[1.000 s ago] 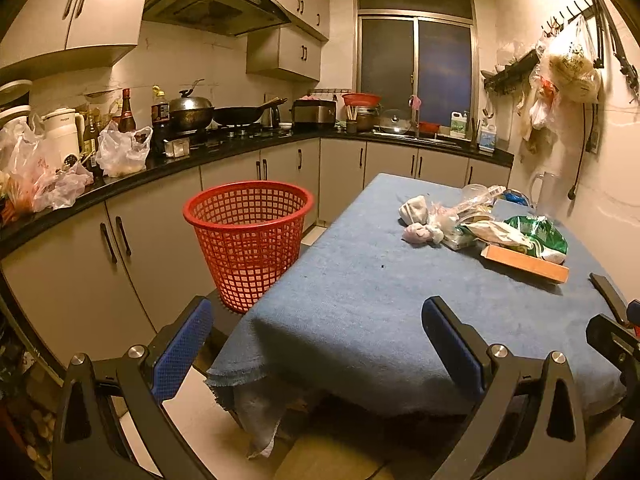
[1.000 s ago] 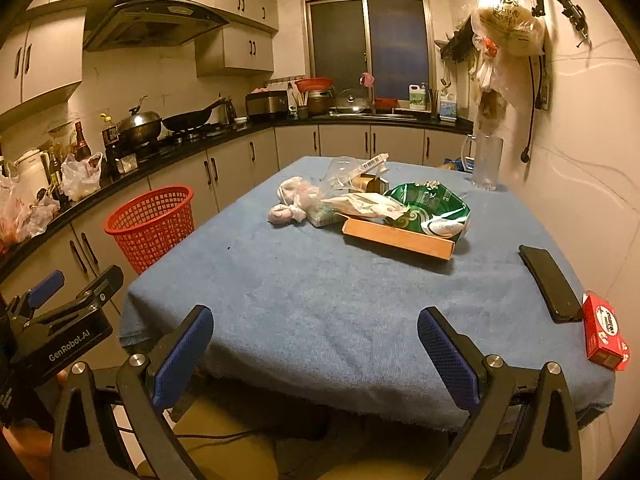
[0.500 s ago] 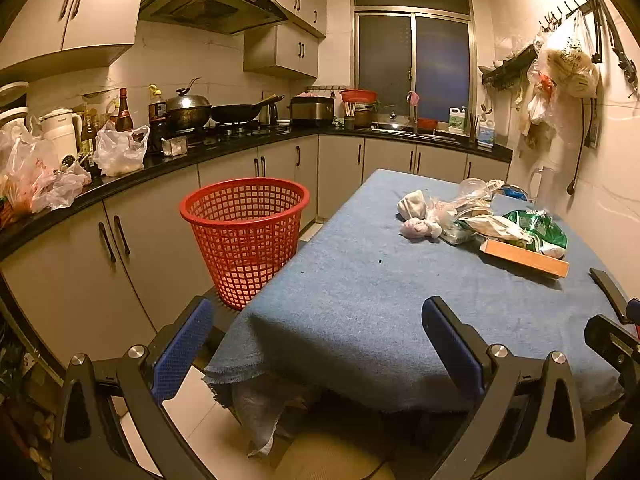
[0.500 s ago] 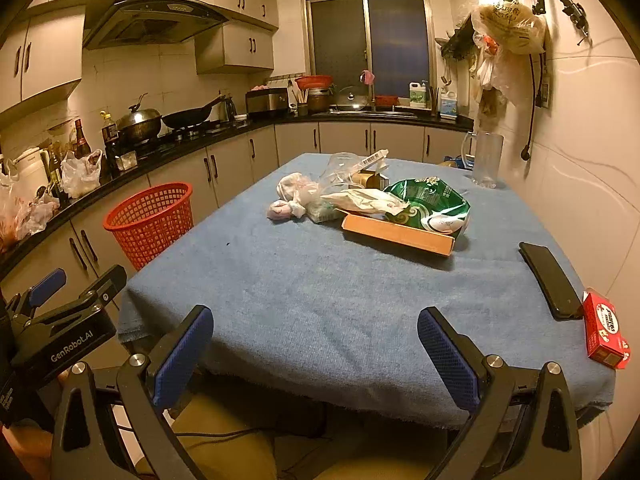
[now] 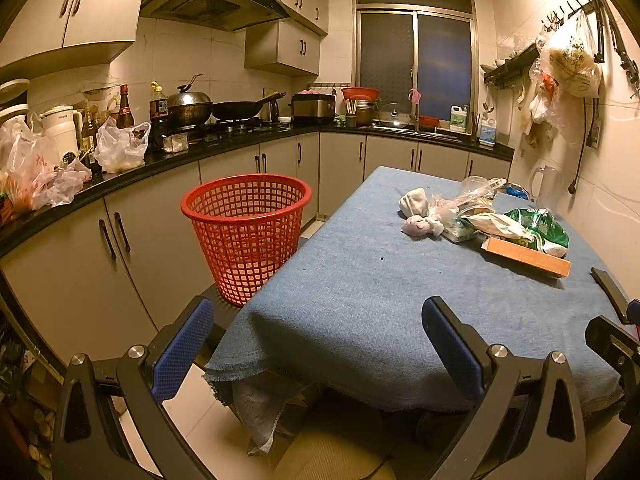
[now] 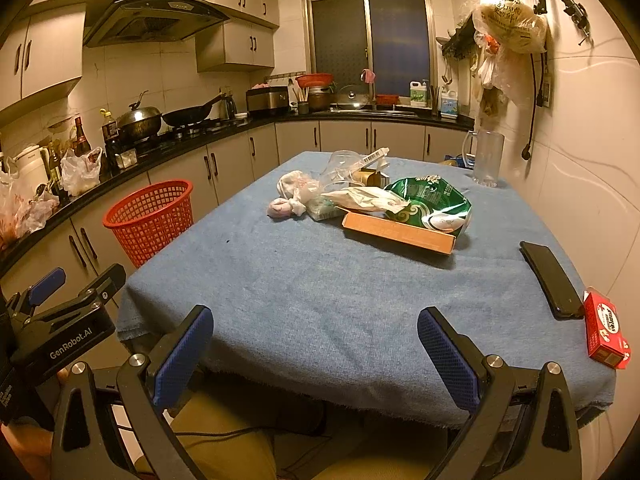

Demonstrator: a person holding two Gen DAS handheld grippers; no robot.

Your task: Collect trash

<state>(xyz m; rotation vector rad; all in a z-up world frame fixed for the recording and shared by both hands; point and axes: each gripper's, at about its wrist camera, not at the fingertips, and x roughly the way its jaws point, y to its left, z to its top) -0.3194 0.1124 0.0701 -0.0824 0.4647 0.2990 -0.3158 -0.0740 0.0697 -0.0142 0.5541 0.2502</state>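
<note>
Both grippers, left (image 5: 316, 332) and right (image 6: 314, 338), spread wide, empty. Trash pile (image 6: 360, 204) lies well ahead of right jaws; red basket (image 5: 246, 236) ahead-left of left jaws. Risk: phone (image 6: 550, 278), red box (image 6: 606, 332), possibly not trash, grabbed by mistake.

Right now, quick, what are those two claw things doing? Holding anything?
Left gripper: open, nothing between its fingers.
Right gripper: open, nothing between its fingers.

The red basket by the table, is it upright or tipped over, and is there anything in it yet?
Upright: the red basket stands on its base, rim level. No trash shows through its mesh.
</note>
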